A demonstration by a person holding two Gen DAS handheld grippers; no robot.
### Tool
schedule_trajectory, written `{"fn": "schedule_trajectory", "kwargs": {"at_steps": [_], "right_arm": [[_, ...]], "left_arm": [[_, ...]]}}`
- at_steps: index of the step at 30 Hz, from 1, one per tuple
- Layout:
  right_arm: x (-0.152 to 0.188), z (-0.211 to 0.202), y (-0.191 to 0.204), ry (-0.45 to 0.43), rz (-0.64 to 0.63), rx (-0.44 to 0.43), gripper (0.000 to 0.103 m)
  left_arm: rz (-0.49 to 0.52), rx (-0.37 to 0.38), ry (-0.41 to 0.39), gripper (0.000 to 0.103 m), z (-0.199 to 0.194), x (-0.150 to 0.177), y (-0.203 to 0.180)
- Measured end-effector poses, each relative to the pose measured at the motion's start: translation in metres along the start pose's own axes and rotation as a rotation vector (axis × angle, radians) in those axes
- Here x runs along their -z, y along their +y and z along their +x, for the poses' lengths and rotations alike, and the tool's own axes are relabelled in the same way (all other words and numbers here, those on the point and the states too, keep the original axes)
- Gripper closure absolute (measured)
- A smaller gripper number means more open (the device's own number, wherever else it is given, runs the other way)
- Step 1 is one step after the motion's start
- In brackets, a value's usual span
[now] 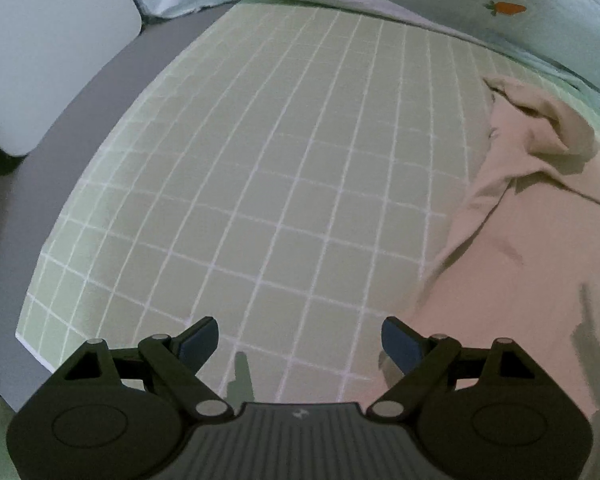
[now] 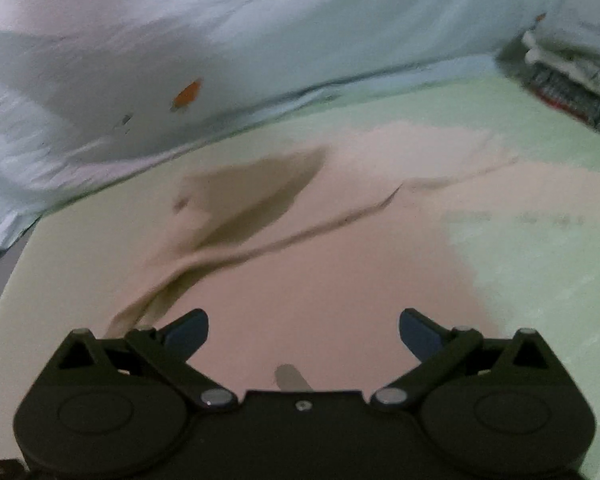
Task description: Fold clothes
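Left gripper [image 1: 300,344]: fingers [image 1: 198,342] spread wide, nothing between them; below the gap only the green grid-lined bed sheet [image 1: 260,180]. Right gripper [image 2: 304,334]: fingers [image 2: 188,330] also spread wide and empty, pads clear of cloth, hanging directly over the beige garment [image 2: 320,272]. No earlier view to compare, so only the present stance is recorded. Key relation: the garment lies under and ahead of the right fingers, whereas in the left wrist view the same beige garment [image 1: 520,240] sits off to the right of the left fingers, its near edge just beside the right-hand pad, not under the gap. Right hand is therefore the nearer one. A raised crease runs diagonally across the cloth from lower left, near the right gripper's left finger, toward upper right; a bunched, folded-over flap with a dark shadow lies beyond it. Long axis of the garment appears to run away from the camera along the bed, though the right view is motion-blurred and the outline is uncertain. Judgement: next grasp likely needs the left hand to shift right onto the garment edge. Surroundings: a pale blue quilt with carrot print [image 1: 508,8] along the far side, a white pillow [image 1: 40,60] at far left, a grey bed edge [image 1: 60,160], and a stack of folded clothes [image 2: 572,80] at far right.
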State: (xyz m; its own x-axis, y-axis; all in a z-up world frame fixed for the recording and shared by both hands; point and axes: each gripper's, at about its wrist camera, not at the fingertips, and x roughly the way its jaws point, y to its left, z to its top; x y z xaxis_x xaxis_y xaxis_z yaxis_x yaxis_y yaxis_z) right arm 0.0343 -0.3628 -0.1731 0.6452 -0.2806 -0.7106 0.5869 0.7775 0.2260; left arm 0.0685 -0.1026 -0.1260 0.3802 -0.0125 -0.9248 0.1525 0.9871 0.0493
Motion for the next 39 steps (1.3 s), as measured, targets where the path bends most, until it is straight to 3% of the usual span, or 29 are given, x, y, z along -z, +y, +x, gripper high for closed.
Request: {"fn": "schedule_trajectory", "kwargs": {"at_steps": [8, 12, 16, 22, 29, 32, 34, 36, 39], "right_arm": [[0.064, -0.013, 0.082, 0.093, -0.112, -0.065, 0.004], [0.08, -0.018, 0.11, 0.132, -0.159, -0.151, 0.028], [0.095, -0.025, 0.134, 0.126, -0.226, -0.171, 0.036], [0.097, -0.021, 0.155, 0.115, -0.244, -0.143, 0.047], [0.106, -0.023, 0.165, 0.09, -0.309, -0.094, 0.051], [0.108, -0.025, 0.166, 0.077, -0.342, -0.095, 0.066], [0.106, -0.026, 0.161, 0.079, -0.325, -0.118, 0.084], [0.104, -0.026, 0.156, 0.083, -0.302, -0.136, 0.093], [0.099, -0.025, 0.146, 0.099, -0.253, -0.173, 0.096]], "left_arm": [[0.001, 0.007, 0.025, 0.014, 0.012, 0.012, 0.034], [-0.021, 0.001, 0.046, 0.014, 0.02, 0.013, 0.051], [-0.029, 0.002, 0.052, 0.014, 0.022, 0.012, 0.066], [-0.006, 0.017, 0.059, 0.014, 0.026, 0.011, 0.07], [0.021, 0.037, 0.074, 0.014, 0.032, 0.013, 0.069], [0.016, 0.042, 0.086, 0.014, 0.034, 0.014, 0.071], [0.015, 0.045, 0.088, 0.014, 0.034, 0.015, 0.072], [0.013, 0.047, 0.084, 0.014, 0.032, 0.015, 0.071], [0.013, 0.054, 0.077, 0.014, 0.03, 0.015, 0.069]]}}
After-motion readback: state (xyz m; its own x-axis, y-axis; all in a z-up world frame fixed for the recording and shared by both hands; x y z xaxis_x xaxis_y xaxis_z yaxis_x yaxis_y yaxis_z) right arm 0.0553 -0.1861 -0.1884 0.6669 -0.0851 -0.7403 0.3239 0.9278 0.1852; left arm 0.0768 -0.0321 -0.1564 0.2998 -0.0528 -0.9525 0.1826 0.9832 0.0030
